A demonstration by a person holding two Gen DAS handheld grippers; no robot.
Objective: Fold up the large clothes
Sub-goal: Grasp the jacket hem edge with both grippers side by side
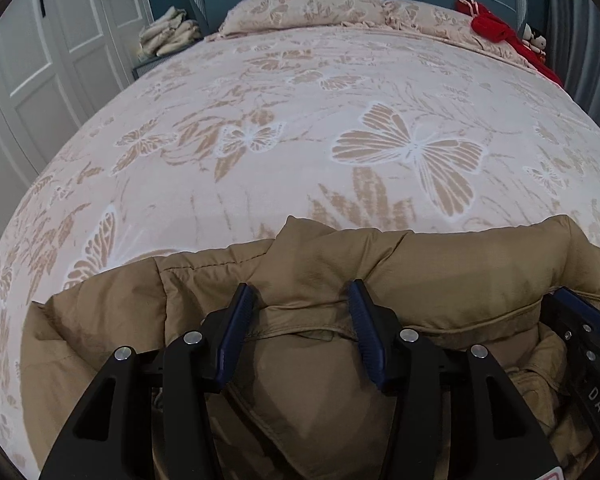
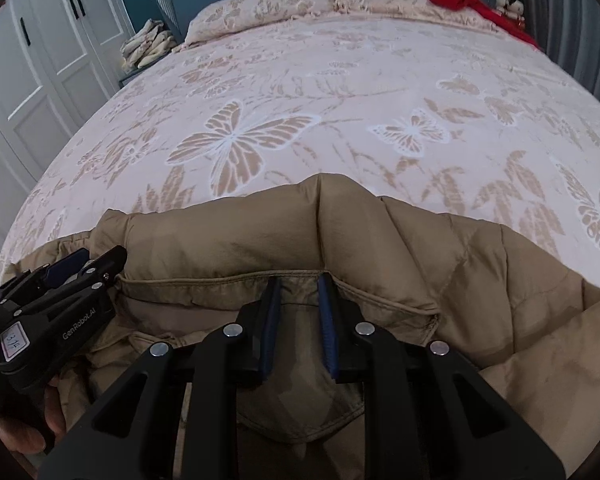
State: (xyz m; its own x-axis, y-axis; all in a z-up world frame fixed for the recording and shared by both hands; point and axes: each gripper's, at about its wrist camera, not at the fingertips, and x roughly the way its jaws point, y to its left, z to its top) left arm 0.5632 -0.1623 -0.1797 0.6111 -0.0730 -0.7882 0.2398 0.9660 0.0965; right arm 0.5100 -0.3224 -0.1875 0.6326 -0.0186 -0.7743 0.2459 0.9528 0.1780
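On the bed (image 1: 300, 120), both grippers' jaws stand apart over the tan jacket (image 1: 440, 272); red cloth (image 1: 496, 26) lies far off.

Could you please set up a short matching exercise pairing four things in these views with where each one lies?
Things:
1. tan padded jacket
2. red garment
3. pile of cream cloths
4. patterned pillows

Places:
A. on the stand left of the bed
B. against the blue headboard
C. near end of the bed, by both hand-held grippers
D. far right corner of the bed

Pairs: 1-C, 2-D, 3-A, 4-B
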